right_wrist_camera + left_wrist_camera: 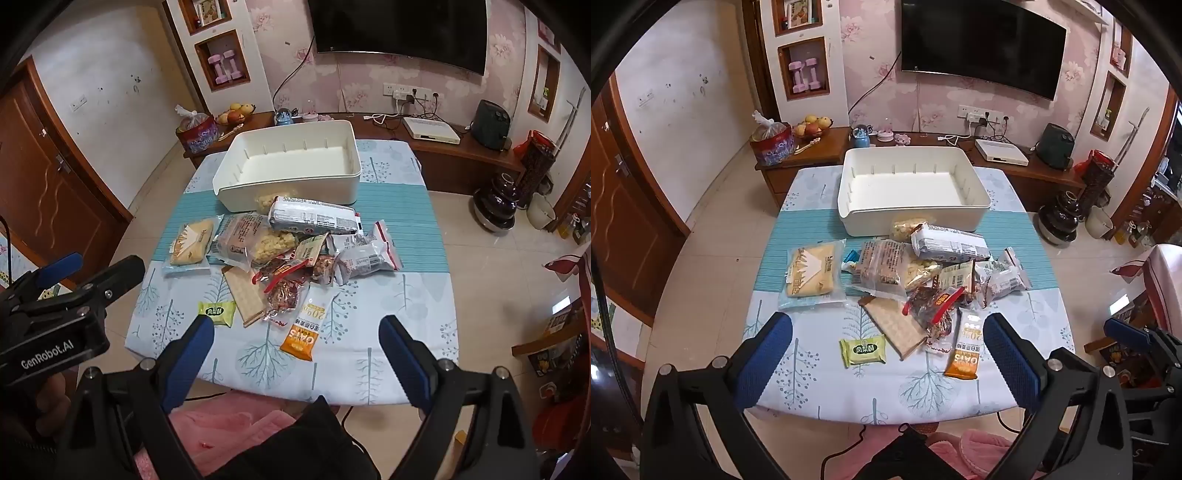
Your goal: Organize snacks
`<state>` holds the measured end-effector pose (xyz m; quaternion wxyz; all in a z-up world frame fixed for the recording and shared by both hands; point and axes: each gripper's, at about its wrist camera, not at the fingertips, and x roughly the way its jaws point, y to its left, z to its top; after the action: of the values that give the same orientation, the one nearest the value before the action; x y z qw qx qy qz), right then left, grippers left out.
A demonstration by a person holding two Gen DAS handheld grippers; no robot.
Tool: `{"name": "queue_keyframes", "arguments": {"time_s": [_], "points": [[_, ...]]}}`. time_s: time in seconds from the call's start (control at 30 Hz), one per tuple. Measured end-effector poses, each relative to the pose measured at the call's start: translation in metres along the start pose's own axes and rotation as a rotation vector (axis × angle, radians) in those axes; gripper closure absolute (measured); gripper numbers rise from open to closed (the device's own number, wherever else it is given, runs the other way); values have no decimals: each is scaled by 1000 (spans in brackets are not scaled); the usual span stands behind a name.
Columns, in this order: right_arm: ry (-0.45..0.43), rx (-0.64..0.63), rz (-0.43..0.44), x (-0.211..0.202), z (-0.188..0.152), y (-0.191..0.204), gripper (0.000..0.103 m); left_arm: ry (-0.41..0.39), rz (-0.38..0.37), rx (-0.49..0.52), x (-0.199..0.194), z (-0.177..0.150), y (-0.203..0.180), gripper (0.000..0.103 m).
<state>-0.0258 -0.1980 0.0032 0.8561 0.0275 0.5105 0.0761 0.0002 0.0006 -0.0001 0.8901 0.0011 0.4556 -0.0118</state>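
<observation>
A pile of snack packets lies in the middle of a small table. Behind it stands a white bin with nothing in it. At the pile's near edge lie a green packet, a wafer bar and an orange oats bar. A bread pack lies to the left. My left gripper hangs open over the near edge, holding nothing. My right gripper is open too, above the oats bar.
The table wears a tree-print cloth with a teal runner. A wooden TV cabinet with fruit, a bag and small devices stands behind. Dark pots sit on the floor at right. Pink clothing shows below the grippers.
</observation>
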Motion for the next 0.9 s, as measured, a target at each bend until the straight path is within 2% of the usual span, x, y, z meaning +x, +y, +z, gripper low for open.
{"name": "queue_keyframes", "arguments": {"time_s": [0.9], "points": [[2, 2, 1, 2, -1, -3, 12, -14, 8, 9, -1, 3, 0, 0]]}}
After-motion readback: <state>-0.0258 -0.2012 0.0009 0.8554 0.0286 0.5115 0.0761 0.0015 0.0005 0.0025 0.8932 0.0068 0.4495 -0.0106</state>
